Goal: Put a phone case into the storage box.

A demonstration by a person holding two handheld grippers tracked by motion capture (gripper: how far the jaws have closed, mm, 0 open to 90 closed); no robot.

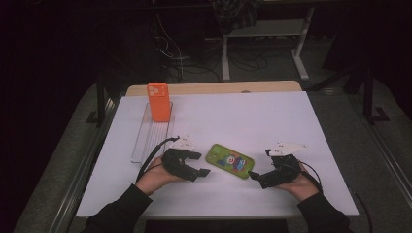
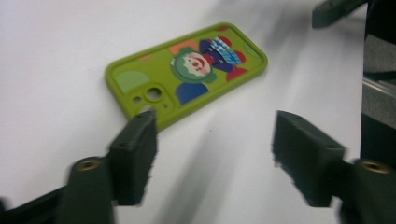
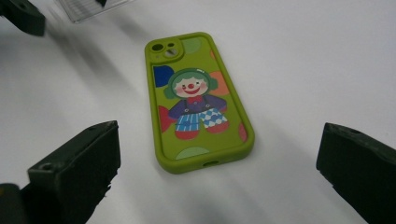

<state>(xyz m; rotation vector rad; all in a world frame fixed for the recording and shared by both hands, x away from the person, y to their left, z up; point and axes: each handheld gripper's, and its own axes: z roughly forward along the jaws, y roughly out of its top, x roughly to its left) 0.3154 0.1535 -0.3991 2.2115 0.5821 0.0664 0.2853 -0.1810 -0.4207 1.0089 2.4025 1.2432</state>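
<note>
A green phone case [image 1: 230, 161] with a clown picture lies flat on the white table, camera holes toward my left gripper. My left gripper [image 1: 200, 163] sits just left of it, jaws open and empty. In the left gripper view the case [image 2: 187, 74] lies just beyond the gripper [image 2: 215, 126], clear of both pads. My right gripper [image 1: 260, 164] rests at the case's right end, open and holding nothing. In the right gripper view the case [image 3: 198, 100] lies ahead of the wide-apart jaws of that gripper [image 3: 219, 140], untouched.
An orange phone case [image 1: 159, 102] stands upright at the far end of a clear slotted rack [image 1: 145, 141] on the table's left. The white tabletop [image 1: 262, 116] stretches bare behind and to the right. Dark floor, cables and table legs lie beyond.
</note>
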